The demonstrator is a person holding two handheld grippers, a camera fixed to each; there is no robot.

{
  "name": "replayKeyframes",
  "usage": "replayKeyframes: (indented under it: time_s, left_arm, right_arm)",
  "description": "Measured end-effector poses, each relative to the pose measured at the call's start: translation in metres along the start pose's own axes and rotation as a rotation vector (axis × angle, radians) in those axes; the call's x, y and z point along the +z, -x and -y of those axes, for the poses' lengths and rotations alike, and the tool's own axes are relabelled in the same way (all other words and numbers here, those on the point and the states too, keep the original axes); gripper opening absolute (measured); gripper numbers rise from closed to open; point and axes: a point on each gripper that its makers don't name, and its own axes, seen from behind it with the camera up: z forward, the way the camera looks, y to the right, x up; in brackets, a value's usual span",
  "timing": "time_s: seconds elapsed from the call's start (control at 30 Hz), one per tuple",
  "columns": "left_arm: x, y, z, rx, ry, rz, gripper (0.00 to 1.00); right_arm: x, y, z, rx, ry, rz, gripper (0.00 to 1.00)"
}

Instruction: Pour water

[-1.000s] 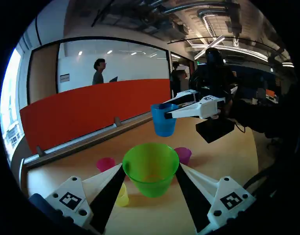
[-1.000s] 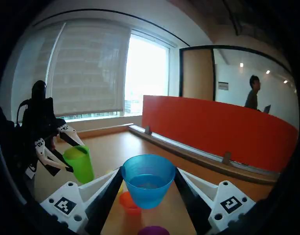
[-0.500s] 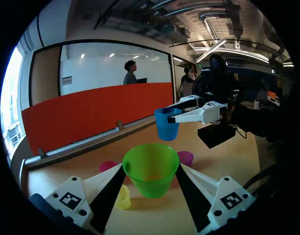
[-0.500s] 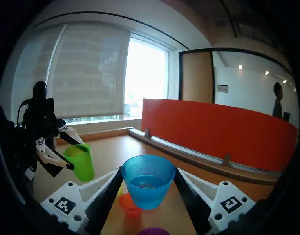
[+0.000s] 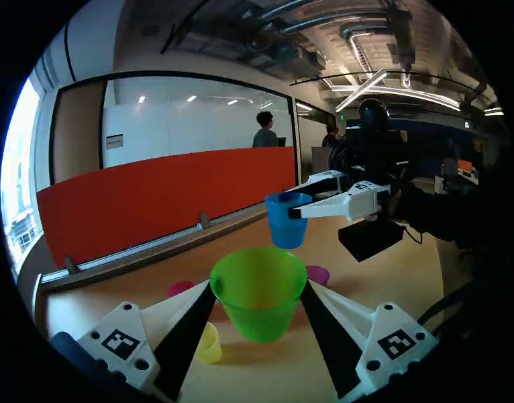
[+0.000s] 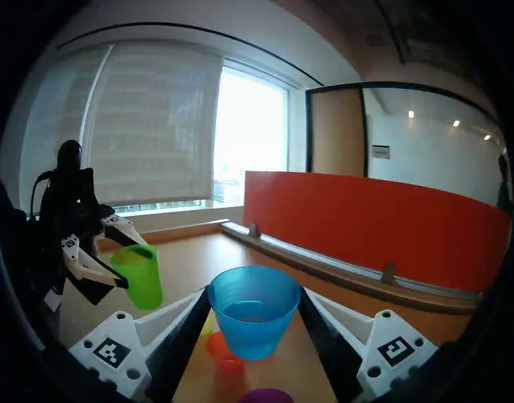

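My left gripper is shut on a green cup, held upright above the wooden table. Farther off and higher in the same view, the right gripper holds a blue cup. In the right gripper view, my right gripper is shut on the blue cup, upright, with water in its bottom. At the left of that view the left gripper holds the green cup in the air.
Small cups stand on the table: yellow, pink and purple in the left gripper view, orange and purple in the right gripper view. An orange partition runs along the table's far edge. A person walks behind glass.
Both cups have stayed held aloft and upright. The green cup has drifted slightly higher and closer in the right gripper view. The person behind the glass has walked along.
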Motion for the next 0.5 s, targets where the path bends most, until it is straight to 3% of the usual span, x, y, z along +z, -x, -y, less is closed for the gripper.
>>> replayKeyframes:
  time_s: [0.5]
  left_arm:
    - [0.0036,-0.0071,-0.0053,-0.009,0.013,-0.015,0.88]
  right_arm:
    - [-0.0051,0.0004,0.0001,-0.001,0.001,-0.008,0.93]
